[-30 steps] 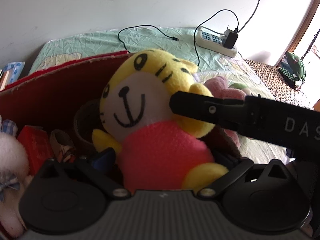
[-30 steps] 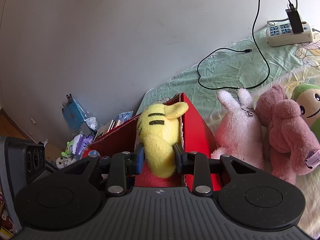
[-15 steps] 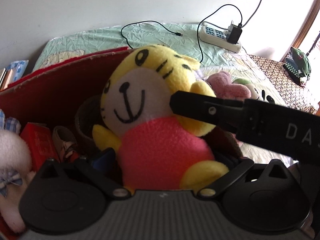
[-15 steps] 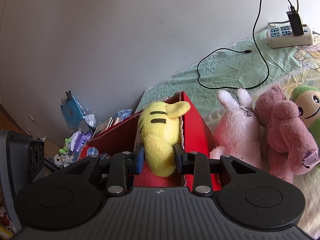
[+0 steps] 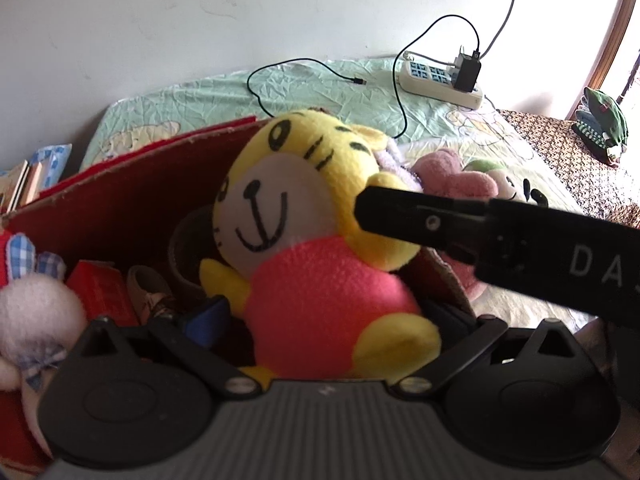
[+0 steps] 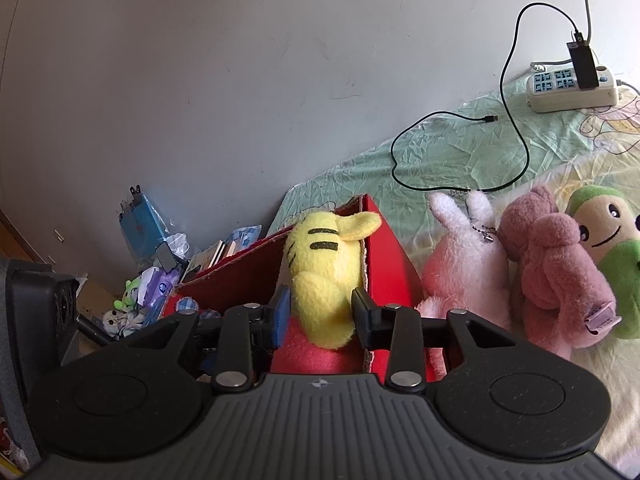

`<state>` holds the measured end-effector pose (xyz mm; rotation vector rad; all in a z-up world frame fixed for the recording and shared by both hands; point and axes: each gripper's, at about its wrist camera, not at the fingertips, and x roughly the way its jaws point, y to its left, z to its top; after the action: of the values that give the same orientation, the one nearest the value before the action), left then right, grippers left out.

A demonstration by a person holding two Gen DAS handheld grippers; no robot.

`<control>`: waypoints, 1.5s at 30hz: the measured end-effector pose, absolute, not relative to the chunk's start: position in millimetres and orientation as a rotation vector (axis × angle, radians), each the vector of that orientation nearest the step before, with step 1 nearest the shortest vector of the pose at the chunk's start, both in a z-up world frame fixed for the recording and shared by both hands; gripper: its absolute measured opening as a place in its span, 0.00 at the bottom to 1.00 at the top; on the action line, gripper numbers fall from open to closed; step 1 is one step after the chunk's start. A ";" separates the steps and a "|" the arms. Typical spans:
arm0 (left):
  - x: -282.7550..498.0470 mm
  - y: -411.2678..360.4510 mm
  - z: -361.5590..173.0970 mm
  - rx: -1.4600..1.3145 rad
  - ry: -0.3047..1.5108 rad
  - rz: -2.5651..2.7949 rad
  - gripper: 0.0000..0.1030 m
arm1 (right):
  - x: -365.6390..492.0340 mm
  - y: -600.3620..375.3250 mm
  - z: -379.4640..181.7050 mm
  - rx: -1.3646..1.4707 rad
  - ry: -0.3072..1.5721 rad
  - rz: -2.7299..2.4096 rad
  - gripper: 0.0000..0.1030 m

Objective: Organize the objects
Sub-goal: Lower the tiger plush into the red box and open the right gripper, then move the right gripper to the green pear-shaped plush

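A yellow tiger plush [image 5: 304, 240] in a pink shirt sits upright at the right end of the red cardboard box [image 5: 120, 208]. My right gripper [image 6: 320, 314] is shut on the side of the plush's yellow head [image 6: 324, 264]. In the left wrist view its black finger [image 5: 420, 220] presses against that head from the right. My left gripper [image 5: 328, 312] stands open, its fingers wide apart on either side of the plush's pink body. The plush's lower part is hidden behind the gripper bodies.
In the box lie a white plush with checked ears [image 5: 32, 312], a small red carton [image 5: 100, 292] and a dark round container [image 5: 188, 248]. On the bed right of the box lie a pale pink rabbit [image 6: 460, 256], a mauve bear [image 6: 552, 264], a green plush [image 6: 604, 232], a power strip [image 6: 572, 92] and a cable [image 6: 440, 120].
Almost nothing: both views have drifted slightly. The right gripper keeps its hold on the tiger plush, and the left gripper stays open around it.
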<state>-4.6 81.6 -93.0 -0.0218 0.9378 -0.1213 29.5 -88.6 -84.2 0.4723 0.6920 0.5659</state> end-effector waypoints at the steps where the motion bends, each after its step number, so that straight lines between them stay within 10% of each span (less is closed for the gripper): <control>1: -6.6 81.9 -91.5 -0.021 0.933 -0.119 0.99 | 28.1 -89.4 -83.3 0.476 0.694 0.564 0.37; 45: -56.0 57.0 -52.9 -0.013 0.837 -0.161 0.97 | -41.5 -150.1 -78.5 0.618 0.640 0.404 0.39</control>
<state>-56.0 57.0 -52.9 -0.0127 0.8374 -0.1612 -41.5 -150.1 -78.5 0.6185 0.6397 0.4037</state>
